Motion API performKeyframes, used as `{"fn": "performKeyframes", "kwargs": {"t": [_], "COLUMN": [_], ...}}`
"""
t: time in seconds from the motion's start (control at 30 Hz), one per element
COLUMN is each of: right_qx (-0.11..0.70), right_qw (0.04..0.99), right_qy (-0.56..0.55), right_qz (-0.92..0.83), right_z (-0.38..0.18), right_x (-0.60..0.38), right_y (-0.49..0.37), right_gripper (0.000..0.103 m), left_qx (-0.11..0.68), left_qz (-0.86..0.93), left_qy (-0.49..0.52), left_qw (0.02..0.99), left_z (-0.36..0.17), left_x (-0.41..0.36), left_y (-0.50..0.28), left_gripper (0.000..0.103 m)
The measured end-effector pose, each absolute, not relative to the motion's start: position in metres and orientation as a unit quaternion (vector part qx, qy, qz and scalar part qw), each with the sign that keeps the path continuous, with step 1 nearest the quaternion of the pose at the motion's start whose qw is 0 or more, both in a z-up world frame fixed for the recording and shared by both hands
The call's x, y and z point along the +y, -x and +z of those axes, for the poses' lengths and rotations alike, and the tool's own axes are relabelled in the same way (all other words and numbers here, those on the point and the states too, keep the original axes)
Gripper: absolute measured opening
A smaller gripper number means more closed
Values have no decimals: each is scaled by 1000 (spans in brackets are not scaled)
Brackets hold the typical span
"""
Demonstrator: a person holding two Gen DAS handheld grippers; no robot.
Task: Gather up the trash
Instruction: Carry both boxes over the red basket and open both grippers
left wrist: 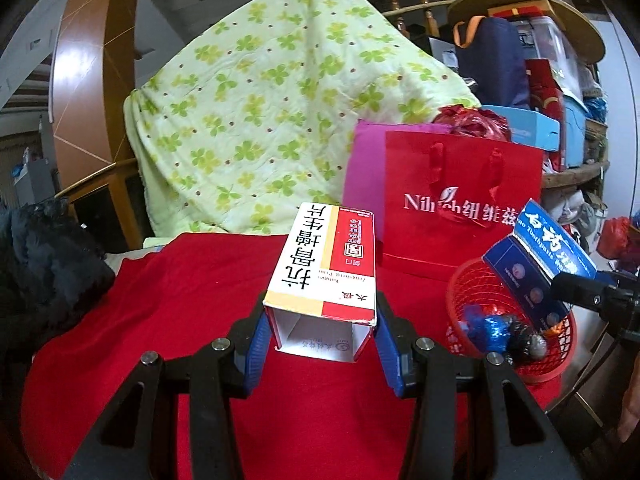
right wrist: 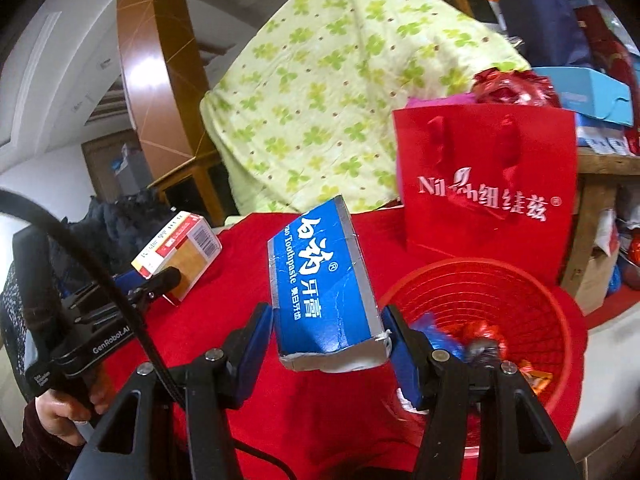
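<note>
Both jaws grip boxes: the left gripper (left wrist: 320,344) a pill box (left wrist: 324,268), the right gripper (right wrist: 332,344) a toothpaste box (right wrist: 320,288). Each should release only once over the basket (right wrist: 520,292).

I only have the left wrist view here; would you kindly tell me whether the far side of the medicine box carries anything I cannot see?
Observer: Yes, in the right wrist view the medicine box shows a barcode on its end face.
Operator: Thank you. What lies on the near side of the red basket?
Observer: An orange wrapper lies inside the red basket, near its front rim.
Operator: And who holds the left claw?
Observer: A hand in a dark sleeve grips the handle of the left claw.
</note>
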State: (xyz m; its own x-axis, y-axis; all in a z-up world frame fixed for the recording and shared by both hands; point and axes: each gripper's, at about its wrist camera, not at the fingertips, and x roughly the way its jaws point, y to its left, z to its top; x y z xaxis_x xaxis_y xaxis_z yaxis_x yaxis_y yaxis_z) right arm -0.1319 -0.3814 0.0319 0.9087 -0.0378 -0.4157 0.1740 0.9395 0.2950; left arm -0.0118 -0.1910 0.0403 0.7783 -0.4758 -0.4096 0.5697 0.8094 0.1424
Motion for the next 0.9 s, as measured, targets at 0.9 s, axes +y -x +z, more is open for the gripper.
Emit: {"fn": "performKeyframes", "kwargs": {"t": [0.9], "right_qx": [185], "right_qw": [935], "right_qy": [-265], "right_qz": [-145], "right_z": [1], "right_x": [-479], "right_y": [184], "right_gripper": [59], "left_qx": [227], "left_qz": [-394], "left_qy": [-155], "left_qw": [877], "left_z": [17], "left_x": [-287], "left_y": [44], "left_gripper": [50]}}
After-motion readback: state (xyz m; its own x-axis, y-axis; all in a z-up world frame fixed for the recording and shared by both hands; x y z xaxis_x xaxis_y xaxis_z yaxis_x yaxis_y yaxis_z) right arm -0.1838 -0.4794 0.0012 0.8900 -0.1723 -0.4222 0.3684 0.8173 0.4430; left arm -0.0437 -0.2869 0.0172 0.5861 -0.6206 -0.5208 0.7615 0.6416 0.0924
